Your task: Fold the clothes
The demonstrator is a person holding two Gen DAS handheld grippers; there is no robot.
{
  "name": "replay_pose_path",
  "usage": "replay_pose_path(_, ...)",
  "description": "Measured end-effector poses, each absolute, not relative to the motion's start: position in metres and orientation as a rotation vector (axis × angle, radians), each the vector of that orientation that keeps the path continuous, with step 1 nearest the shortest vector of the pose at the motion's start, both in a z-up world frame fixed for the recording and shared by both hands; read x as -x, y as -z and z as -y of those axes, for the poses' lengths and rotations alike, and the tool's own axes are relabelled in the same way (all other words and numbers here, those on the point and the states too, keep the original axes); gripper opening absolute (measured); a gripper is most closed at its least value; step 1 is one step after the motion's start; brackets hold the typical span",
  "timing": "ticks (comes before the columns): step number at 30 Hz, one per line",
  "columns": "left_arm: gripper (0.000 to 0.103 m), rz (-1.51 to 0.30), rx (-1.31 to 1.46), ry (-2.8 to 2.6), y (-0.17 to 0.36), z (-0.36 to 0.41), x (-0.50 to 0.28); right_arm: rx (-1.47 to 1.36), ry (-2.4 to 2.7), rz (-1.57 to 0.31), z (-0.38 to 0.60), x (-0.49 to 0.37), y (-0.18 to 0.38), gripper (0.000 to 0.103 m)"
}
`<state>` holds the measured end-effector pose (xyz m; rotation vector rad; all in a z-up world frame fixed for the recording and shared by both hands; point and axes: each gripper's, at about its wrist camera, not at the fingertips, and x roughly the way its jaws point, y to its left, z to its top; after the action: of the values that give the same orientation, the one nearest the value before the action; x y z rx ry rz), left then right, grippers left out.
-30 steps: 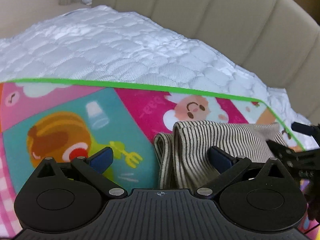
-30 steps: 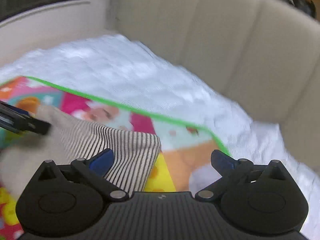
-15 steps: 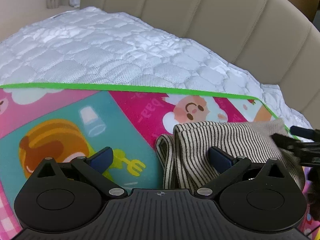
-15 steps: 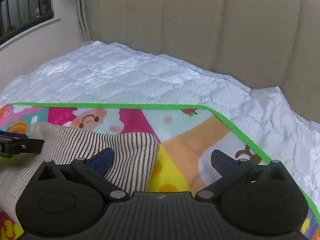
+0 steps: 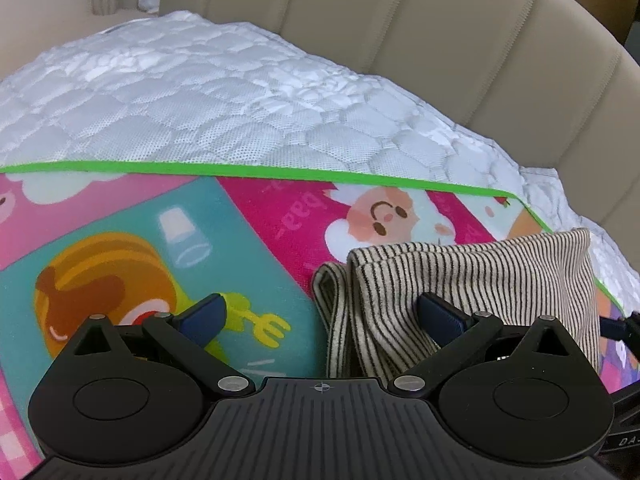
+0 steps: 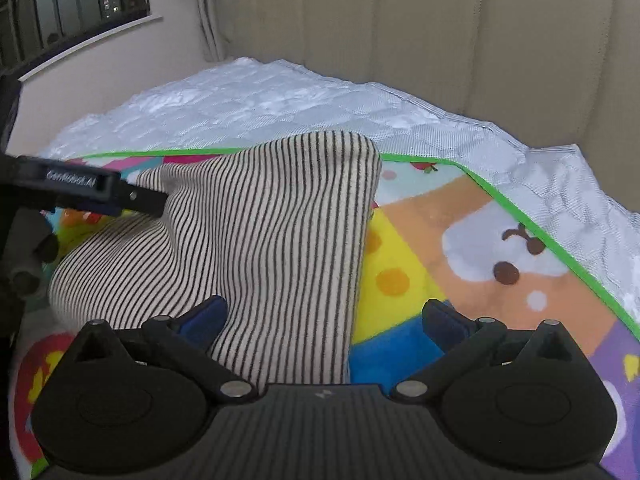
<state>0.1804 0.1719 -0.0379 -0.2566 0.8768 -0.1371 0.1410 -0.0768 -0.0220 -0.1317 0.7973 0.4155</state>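
A beige garment with thin black stripes lies folded on the colourful cartoon play mat. My left gripper is open, its right finger over the garment's left folded edge and its left finger over bare mat. In the right wrist view the garment rises in a hump in front of my right gripper, which is open with its left finger over the cloth. The left gripper's finger reaches in from the left and touches the garment's raised part.
The mat has a green border and lies on a white quilted cover. A beige padded backrest curves behind. A window with bars is at the far left of the right wrist view.
The right gripper has moved in towards the garment, which now fills more of its view and stands up in a hump. The left view shifted slightly; both grippers stay open.
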Motion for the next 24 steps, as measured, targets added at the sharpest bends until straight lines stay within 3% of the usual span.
replay_pose_path(9, 0.103, -0.875, 0.262, 0.144, 0.039, -0.175, -0.181, 0.054, -0.306, -0.673, 0.090, -0.162, -0.032, 0.103)
replay_pose_path(15, 0.103, -0.869, 0.269, 0.150, 0.041, -0.177, -0.183, 0.181, -0.139, -0.773, 0.072, -0.208, 0.014, 0.103)
replay_pose_path(24, 0.103, -0.867, 0.266, 0.153, 0.041, -0.177, -0.184, 0.205, -0.128, -0.756, 0.069, -0.204, 0.013, 0.103)
